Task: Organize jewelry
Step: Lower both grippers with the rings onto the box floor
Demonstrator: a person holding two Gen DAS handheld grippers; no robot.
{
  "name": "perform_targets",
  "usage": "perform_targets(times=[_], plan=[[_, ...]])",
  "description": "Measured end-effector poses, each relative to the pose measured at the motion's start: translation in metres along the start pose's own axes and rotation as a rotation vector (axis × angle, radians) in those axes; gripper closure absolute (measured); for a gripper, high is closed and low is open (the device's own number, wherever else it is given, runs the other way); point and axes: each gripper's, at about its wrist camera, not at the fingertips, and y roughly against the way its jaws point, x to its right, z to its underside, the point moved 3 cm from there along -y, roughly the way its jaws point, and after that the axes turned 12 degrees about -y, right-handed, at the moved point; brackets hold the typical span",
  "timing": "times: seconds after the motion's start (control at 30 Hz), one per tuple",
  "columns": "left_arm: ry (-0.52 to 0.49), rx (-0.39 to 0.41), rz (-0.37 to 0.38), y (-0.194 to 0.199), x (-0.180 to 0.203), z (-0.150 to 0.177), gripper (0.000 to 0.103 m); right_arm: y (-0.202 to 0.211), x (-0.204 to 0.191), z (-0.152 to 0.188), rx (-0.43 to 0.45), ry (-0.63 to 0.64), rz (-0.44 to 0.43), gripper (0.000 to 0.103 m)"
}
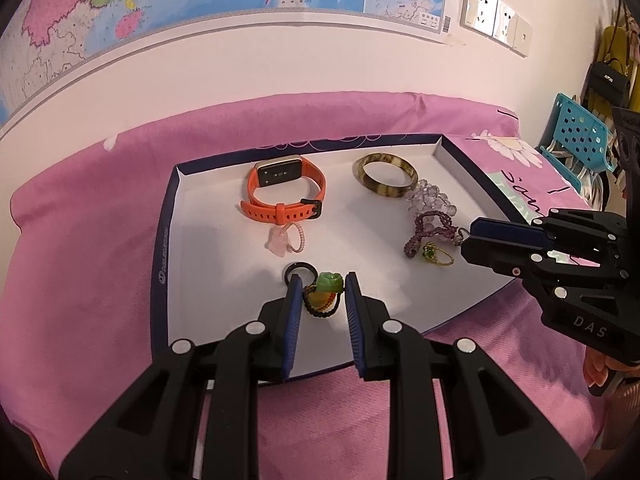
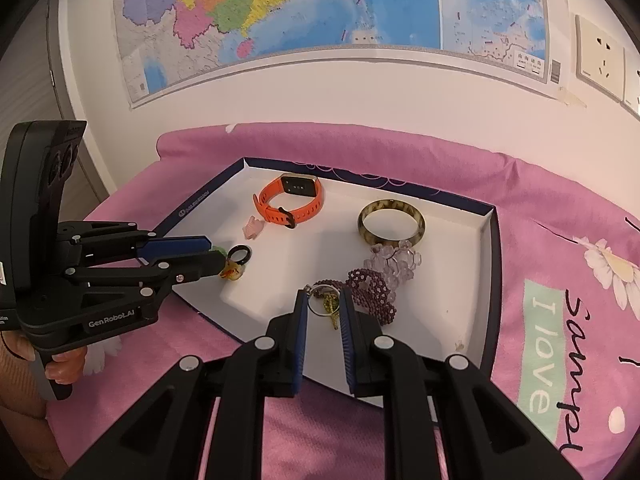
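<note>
Pink bedding carries a tray [image 1: 168, 216] where both parted claws, left [image 1: 320, 280] and right [image 2: 324, 296], are lowered astride a green charm [image 1: 330, 282] and a keyring [image 2: 322, 300], nothing gripped yet.

Orange watch [image 1: 286, 194] w/ gold face, brown-mottled bangle [image 1: 385, 175]. Purple beads [image 2: 372, 290], green charm [image 1: 330, 282]. White tray [image 1: 224, 264] w/ navy rim on pink sheet [image 1: 88, 264].

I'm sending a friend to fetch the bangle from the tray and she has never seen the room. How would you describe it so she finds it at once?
On the pink bedspread lies a white tray with a dark blue rim. In its far right part, right of the orange watch, lies the bangle. It is the one large rigid ring, glossy and mottled brown and cream, while the pale purple beads touching it are clustered.
</note>
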Motion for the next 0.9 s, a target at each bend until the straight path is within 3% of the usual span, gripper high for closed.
perform_targets(times=[0.9], plan=[[0.004, -0.041, -0.012, -0.015, -0.001, 0.001, 0.08, -0.017, 0.005, 0.001, -0.047, -0.018, 0.006, 0.089]])
